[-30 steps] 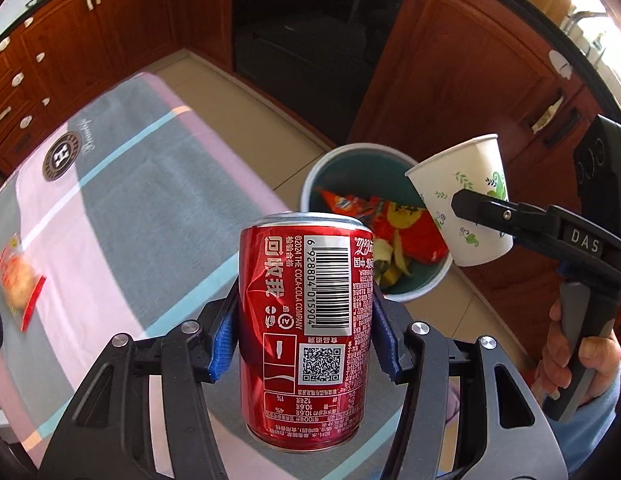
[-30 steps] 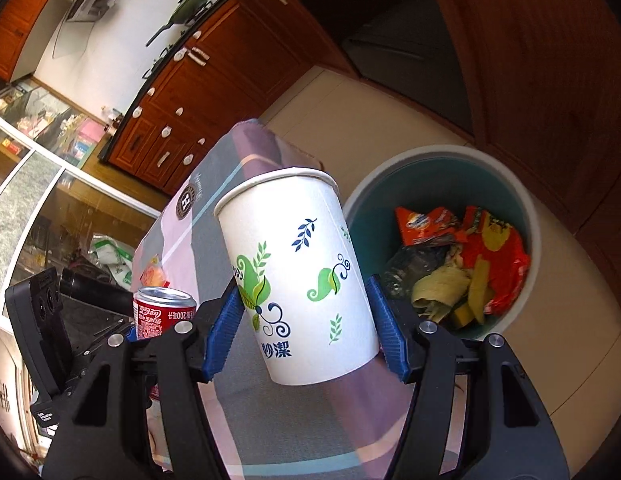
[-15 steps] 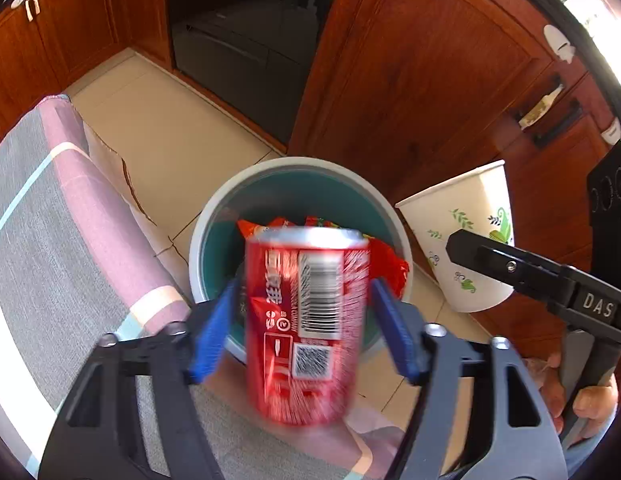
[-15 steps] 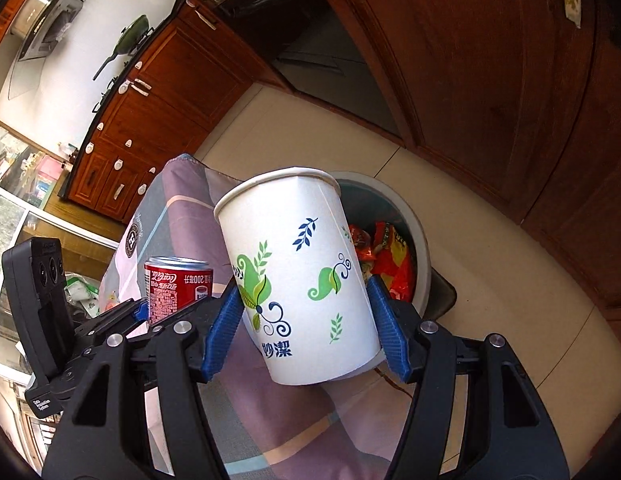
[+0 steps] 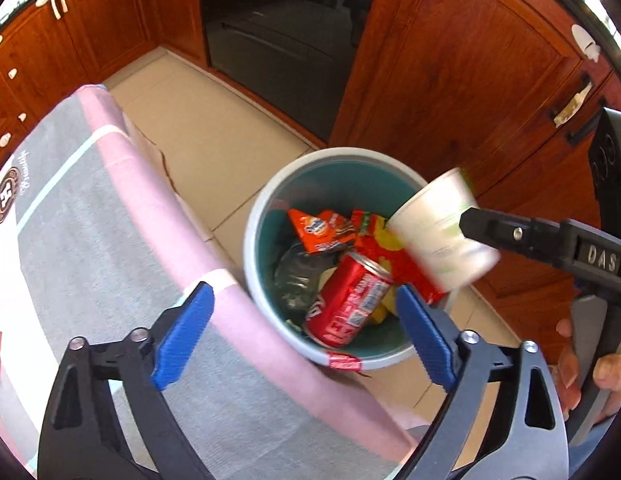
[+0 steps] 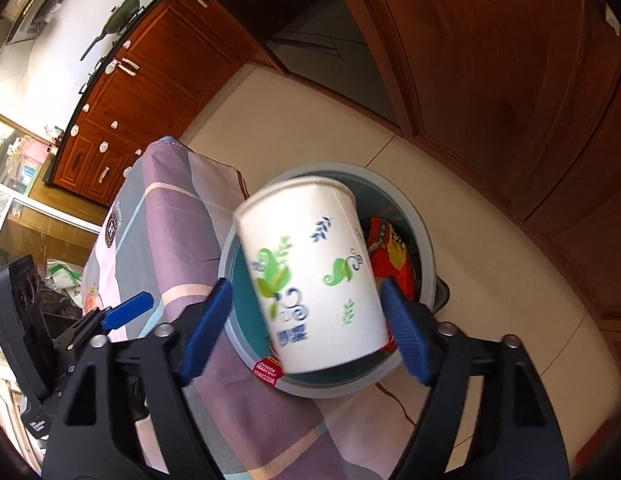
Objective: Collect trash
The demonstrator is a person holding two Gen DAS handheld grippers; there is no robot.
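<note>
1. Two hand-held grippers hang over a round grey waste bin with a teal inside [image 5: 270,200], which stands on the pale tiled floor [image 5: 214,136] hard against the edge of a worktop covered in a grey, pink and pale-blue striped cloth [image 5: 90,232].
2. Left gripper [image 5: 304,330]: its blue-padded jaws stand wide apart with nothing between them – they have just been opening.
3. The red aluminium drinks can [image 5: 346,300] lies tilted inside the bin, on top of orange and red snack wrappers [image 5: 322,230] and a dark crumpled bag [image 5: 298,276].
4. Right gripper [image 6: 306,328]: its jaws have also just been opening, and the blue pads sit clear of the cup on both sides.
5. The white paper cup with green and blue leaf print [image 6: 310,276] is blurred, tilted, rim uppermost, above the bin's mouth – in the left wrist view it shows at the bin's right rim, beside one black finger of the right gripper.
6. A hand [image 5: 582,364] grips the right gripper's handle at the right edge of the left wrist view.
7. Brown wooden cabinets [image 5: 450,80] stand behind the bin.
</note>
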